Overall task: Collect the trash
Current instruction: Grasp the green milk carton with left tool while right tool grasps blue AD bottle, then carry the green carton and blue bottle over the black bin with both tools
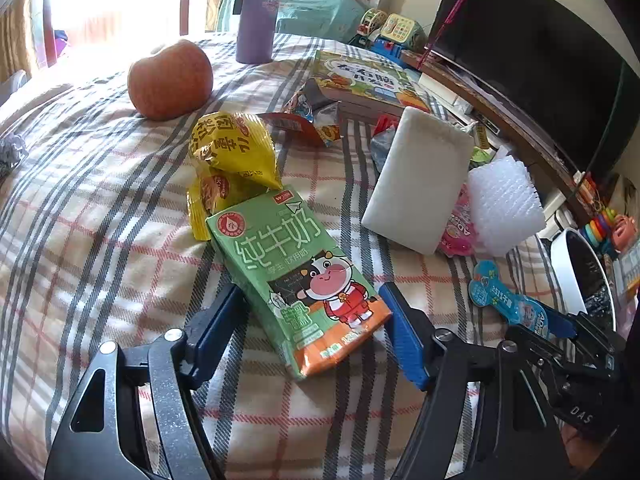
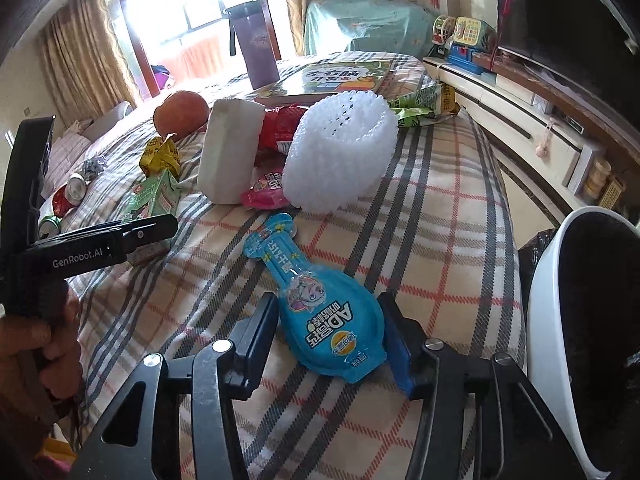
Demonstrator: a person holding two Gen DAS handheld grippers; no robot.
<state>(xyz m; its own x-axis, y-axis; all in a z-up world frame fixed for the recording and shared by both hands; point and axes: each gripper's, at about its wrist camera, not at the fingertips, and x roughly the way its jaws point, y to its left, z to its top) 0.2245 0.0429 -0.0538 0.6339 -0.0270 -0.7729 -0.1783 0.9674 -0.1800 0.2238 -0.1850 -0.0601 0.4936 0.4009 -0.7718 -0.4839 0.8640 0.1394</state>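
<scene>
A green milk carton [image 1: 304,280] lies on the plaid cloth between the fingers of my left gripper [image 1: 312,300]; the jaws stand on both sides of its near end, and contact cannot be judged. A crumpled yellow wrapper [image 1: 232,160] lies just behind it. My right gripper [image 2: 332,320] has a blue bottle-shaped pack [image 2: 320,300] between its fingers, the pads close against its wide end. The pack also shows in the left wrist view [image 1: 508,296]. The carton and the left gripper show at the left of the right wrist view [image 2: 152,200].
A white bin with a black liner [image 2: 548,320] stands at the table's right edge. On the cloth are a white foam block [image 1: 416,184], white foam netting [image 2: 340,152], a pink pack [image 2: 264,194], red wrappers, an apple [image 1: 168,80], a purple bottle [image 1: 256,12], a book [image 1: 360,76] and cans [image 2: 68,196].
</scene>
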